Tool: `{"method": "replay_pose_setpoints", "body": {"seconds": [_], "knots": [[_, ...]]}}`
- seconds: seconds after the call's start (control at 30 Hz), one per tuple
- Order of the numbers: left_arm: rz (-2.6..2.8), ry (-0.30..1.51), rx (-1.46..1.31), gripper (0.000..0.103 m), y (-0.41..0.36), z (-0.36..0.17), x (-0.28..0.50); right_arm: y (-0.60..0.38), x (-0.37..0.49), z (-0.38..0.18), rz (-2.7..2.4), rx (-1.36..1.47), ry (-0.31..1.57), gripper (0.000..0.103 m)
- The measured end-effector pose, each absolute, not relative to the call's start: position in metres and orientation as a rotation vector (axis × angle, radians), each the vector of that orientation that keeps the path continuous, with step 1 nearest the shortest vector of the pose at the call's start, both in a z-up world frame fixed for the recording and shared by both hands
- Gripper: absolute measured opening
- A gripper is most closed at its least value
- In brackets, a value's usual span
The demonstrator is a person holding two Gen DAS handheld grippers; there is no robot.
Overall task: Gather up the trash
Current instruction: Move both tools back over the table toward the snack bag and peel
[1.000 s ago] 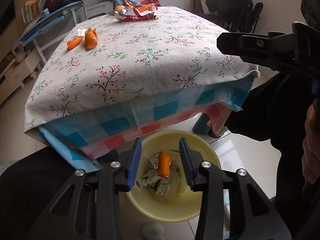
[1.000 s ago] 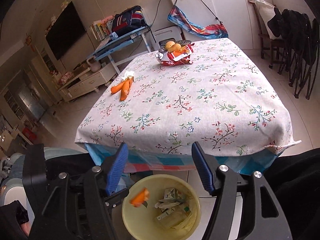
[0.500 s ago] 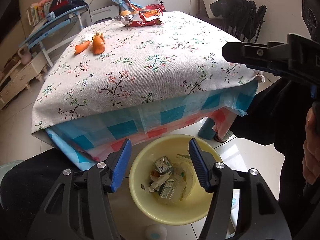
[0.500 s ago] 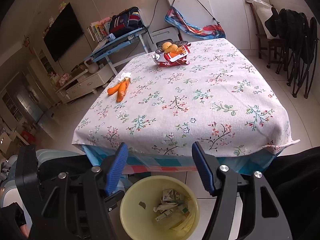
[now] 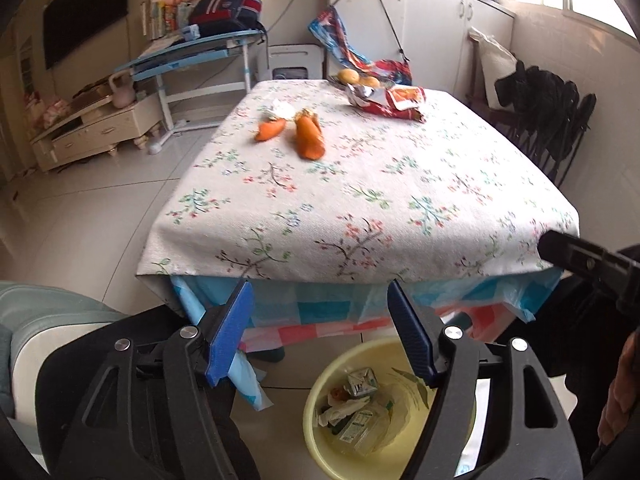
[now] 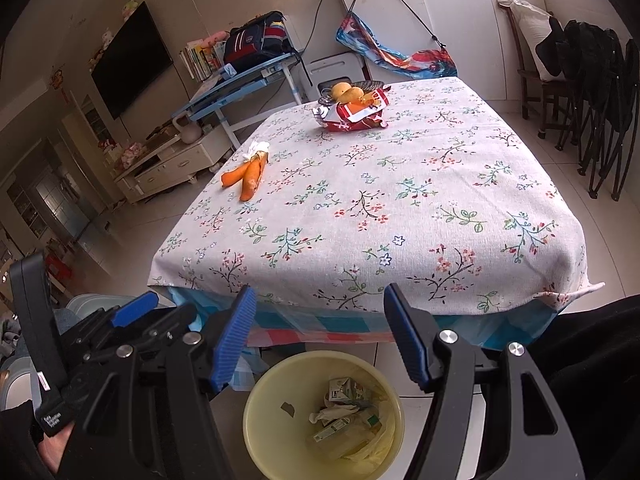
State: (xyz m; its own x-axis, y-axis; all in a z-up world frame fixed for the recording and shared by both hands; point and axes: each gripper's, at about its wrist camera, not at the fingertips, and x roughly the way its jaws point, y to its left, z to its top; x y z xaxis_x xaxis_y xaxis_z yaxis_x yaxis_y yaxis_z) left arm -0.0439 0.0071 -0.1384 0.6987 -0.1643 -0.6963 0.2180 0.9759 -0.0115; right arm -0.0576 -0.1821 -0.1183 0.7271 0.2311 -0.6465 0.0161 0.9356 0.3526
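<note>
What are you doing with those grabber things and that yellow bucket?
A person is clearing trash off the table into the yellow bin on the floor. Both grippers are empty: the left gripper is opening its fingers above the bin, the right gripper hangs open. Cartons and wrappers lie in the bin. Two carrot pieces and a red snack bag remain on the table.

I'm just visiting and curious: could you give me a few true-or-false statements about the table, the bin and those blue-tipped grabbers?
1. Two carrots lie on the floral tablecloth. True.
2. The yellow bin is empty. False: it holds cartons and crumpled wrappers.
3. The left gripper clamps a carrot. False: its jaws are opening with nothing between them.
4. A red snack bag lies at the table's far end. True.
5. The right gripper holds a carton. False: it is open and empty.
</note>
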Motion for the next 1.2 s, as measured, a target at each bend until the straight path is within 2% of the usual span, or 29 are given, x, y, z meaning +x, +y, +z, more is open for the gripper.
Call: {"method": "replay_pose_setpoints", "body": {"seconds": [0.7, 0.97, 1.2], "knots": [[-0.070, 0.705, -0.055, 0.070, 0.051, -0.122, 0.072, -0.174, -0.010, -0.121, 0.149, 0.299, 0.803, 0.064], [-0.129, 0.729, -0.096, 0.070, 0.039, -0.128, 0.109, -0.180, 0.044, -0.105, 0.158, 0.174, 0.775, 0.068], [-0.208, 0.762, -0.063, 0.070, 0.002, -0.137, 0.137, -0.182, 0.134, -0.073, 0.141, -0.054, 0.721, 0.072]]}}
